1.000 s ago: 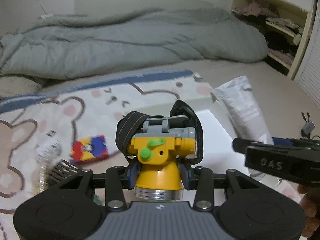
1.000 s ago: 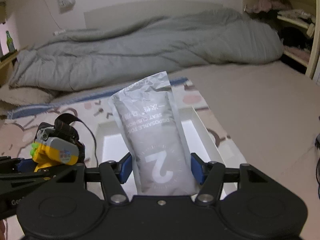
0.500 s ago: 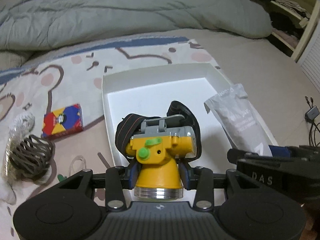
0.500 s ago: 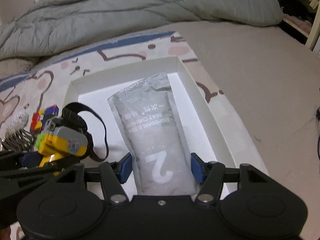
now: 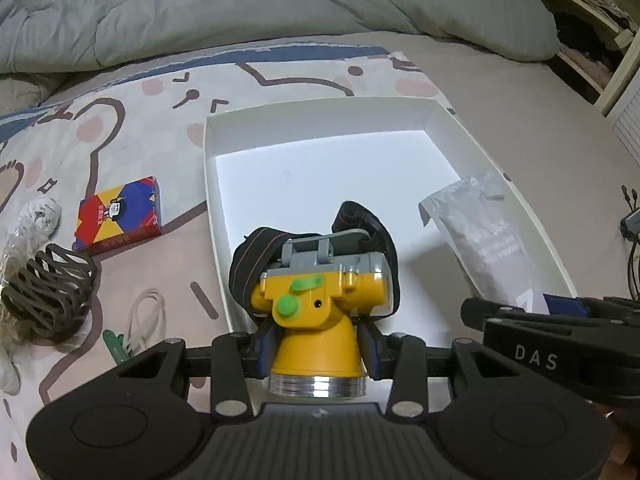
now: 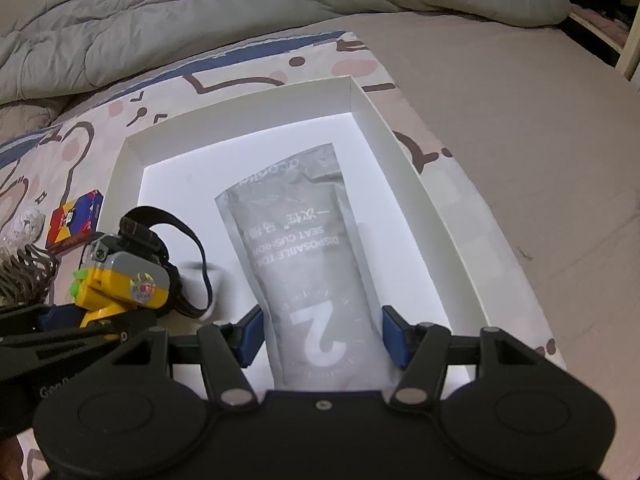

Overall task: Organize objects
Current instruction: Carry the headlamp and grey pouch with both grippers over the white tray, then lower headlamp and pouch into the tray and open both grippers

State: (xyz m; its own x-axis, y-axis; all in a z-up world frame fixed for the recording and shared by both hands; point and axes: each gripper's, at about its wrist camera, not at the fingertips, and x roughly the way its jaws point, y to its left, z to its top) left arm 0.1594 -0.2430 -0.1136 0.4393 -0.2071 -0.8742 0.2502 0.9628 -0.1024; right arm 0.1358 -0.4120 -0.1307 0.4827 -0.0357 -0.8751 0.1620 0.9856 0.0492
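Note:
My left gripper (image 5: 316, 344) is shut on a yellow headlamp (image 5: 316, 308) with a black strap, held over the near left corner of a white shallow box (image 5: 320, 124). My right gripper (image 6: 322, 336) is shut on a grey seat-cushion pouch (image 6: 304, 248), which hangs over the middle of the box (image 6: 240, 108). The headlamp also shows at the left of the right wrist view (image 6: 124, 280), and the pouch at the right of the left wrist view (image 5: 488, 236).
Left of the box on the patterned mat lie a red, yellow and blue card box (image 5: 118, 212), a brown wire coil in a plastic bag (image 5: 44, 292), a clear loop (image 5: 144, 312) and a green clip (image 5: 114, 340). A grey duvet (image 5: 280, 4) lies behind.
Both grippers have tipped downward and come in over the white box, carrying the headlamp and the pouch lower toward its floor.

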